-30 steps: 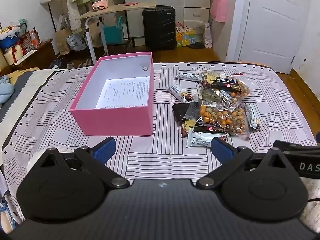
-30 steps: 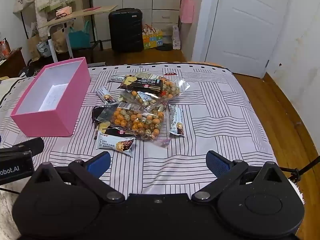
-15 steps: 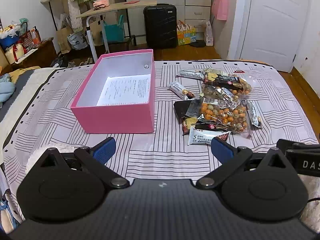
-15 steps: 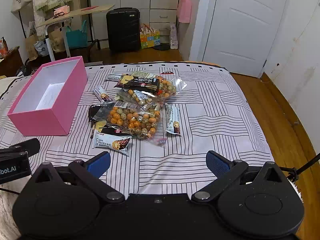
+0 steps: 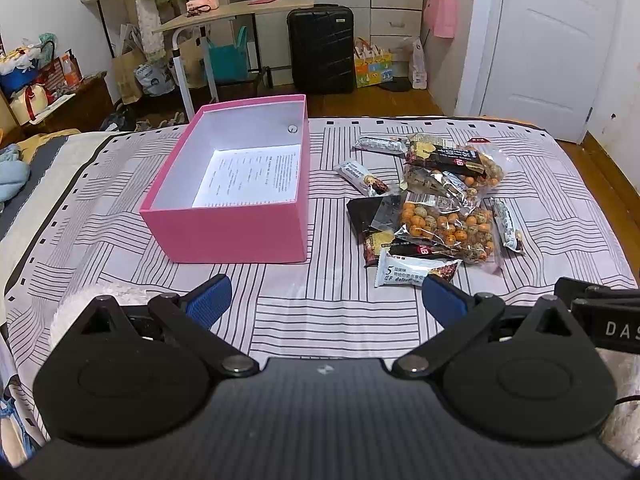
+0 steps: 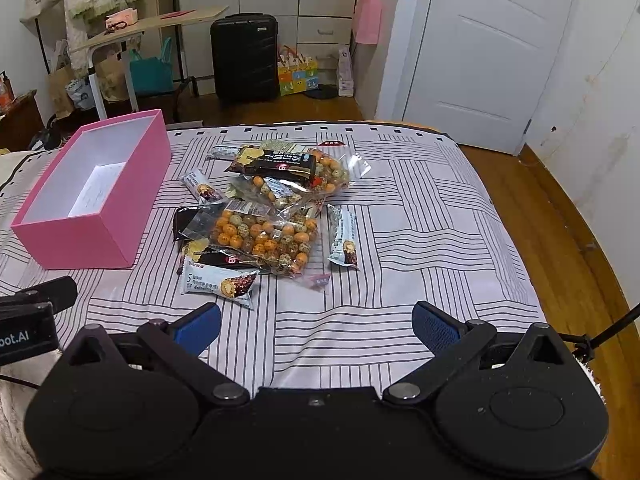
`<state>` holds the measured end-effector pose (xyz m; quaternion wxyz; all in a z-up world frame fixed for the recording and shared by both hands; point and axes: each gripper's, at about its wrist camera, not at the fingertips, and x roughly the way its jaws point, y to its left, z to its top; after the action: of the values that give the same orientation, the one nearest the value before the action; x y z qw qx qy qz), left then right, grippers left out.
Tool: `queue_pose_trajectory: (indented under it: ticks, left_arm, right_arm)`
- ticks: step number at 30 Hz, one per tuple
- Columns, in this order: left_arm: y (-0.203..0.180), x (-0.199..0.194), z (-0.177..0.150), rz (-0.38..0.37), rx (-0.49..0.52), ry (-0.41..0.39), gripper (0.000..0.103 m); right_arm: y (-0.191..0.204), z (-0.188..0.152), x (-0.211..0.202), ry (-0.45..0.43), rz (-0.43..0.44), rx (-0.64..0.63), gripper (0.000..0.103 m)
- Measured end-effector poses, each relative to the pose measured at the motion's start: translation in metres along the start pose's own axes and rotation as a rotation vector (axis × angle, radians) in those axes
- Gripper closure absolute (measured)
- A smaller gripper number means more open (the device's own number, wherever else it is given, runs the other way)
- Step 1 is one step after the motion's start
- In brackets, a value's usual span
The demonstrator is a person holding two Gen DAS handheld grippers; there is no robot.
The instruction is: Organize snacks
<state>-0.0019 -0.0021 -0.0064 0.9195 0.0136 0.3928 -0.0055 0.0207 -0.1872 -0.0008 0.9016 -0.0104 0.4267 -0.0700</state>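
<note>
An open pink box [image 5: 236, 232] [image 6: 86, 236] stands on the striped bed cover, with only a printed sheet inside. To its right lies a pile of snacks: clear bags of orange and green coated nuts [image 5: 444, 226] [image 6: 264, 236], dark packets and several white snack bars. The nearest white bar [image 5: 414, 273] [image 6: 218, 282] lies at the pile's front edge. My left gripper [image 5: 326, 300] is open and empty, hovering in front of the box and pile. My right gripper [image 6: 316, 324] is open and empty, in front of the pile.
The bed cover [image 6: 420, 216] extends right of the pile. Past the bed's far edge are a black suitcase [image 5: 322, 50], a folding table [image 5: 224, 20], bags and a white door [image 6: 480, 52]. Wooden floor [image 6: 580, 240] lies to the right.
Both grippers have risen and tilted slightly; the box and snacks sit a little farther up in both views. Nothing was grasped or moved.
</note>
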Motion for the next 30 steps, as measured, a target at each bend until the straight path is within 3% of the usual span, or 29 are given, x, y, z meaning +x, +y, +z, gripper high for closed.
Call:
queue_pose_trajectory:
  ticks: [13, 30]
  left_arm:
    - [-0.005, -0.004, -0.002, -0.002, 0.005, -0.018, 0.0]
    - [-0.006, -0.008, -0.002, -0.003, 0.013, -0.047, 0.0]
  right_arm:
    - [0.001, -0.001, -0.015, -0.088, 0.0, -0.017, 0.0]
    - [0.002, -0.001, -0.018, -0.119, 0.009, -0.025, 0.0]
